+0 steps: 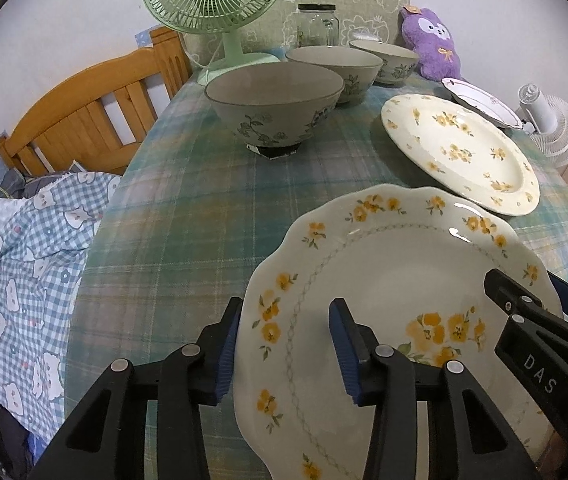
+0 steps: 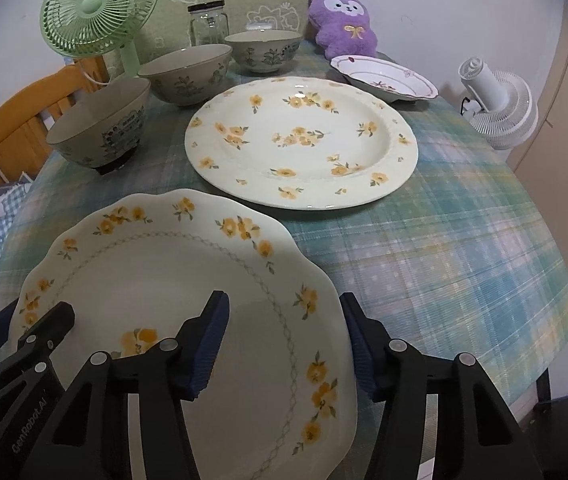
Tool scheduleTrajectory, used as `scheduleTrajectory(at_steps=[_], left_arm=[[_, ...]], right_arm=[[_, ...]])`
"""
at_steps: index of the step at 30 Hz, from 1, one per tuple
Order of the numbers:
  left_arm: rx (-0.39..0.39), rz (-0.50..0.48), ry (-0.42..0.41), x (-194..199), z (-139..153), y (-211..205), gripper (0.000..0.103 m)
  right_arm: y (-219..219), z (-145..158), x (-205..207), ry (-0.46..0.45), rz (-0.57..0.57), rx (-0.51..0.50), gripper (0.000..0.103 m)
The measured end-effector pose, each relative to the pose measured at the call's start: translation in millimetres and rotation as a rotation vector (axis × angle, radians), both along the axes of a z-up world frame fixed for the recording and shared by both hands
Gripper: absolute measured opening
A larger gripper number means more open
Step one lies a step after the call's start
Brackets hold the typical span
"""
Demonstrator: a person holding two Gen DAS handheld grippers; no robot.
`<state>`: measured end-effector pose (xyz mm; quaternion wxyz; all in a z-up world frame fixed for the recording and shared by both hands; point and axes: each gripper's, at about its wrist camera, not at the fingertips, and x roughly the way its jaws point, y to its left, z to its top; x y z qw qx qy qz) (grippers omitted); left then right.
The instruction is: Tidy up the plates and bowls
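Light: even, moderate indoor | Glare: small highlight on scalloped plate (image 1: 456,233) rim | Shadows: soft, under bowl (image 1: 275,112) | Focus: sharp | Edges: fisheye bending, black corners

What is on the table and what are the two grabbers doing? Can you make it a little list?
plates: scalloped plate nearest; round yellow-flower plate behind it; small pink-trimmed plate at the back
bowls: three grey floral bowls in a row on the left, not stacked
left gripper: open, jaws astride the scalloped plate's left rim
right gripper: open, jaws astride its right rim
other things: green fan, glass jar, purple plush toy, white fan
table cover: plaid tablecloth
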<state>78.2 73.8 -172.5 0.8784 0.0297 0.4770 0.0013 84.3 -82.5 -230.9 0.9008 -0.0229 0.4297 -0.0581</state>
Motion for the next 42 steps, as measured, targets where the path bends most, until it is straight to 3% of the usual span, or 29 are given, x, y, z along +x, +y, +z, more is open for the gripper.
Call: scheduleTrajectory(at_steps=[21,30,42], left_arm=[[-0.002,-0.009,-0.083,-3,39,-15,0.043],[-0.012,0.013,-0.091,-5,47,-49,0.043],[-0.035,0.022,-0.096,-6,52,-121,0.043]], right_arm=[[-9,42,-6,-0.076,0.006,-0.003,0.060],[-44,55,-4,-0.087,0.024,-0.009,0.060],[-123,67,2,-0.087,0.033,-0.024,0.060]])
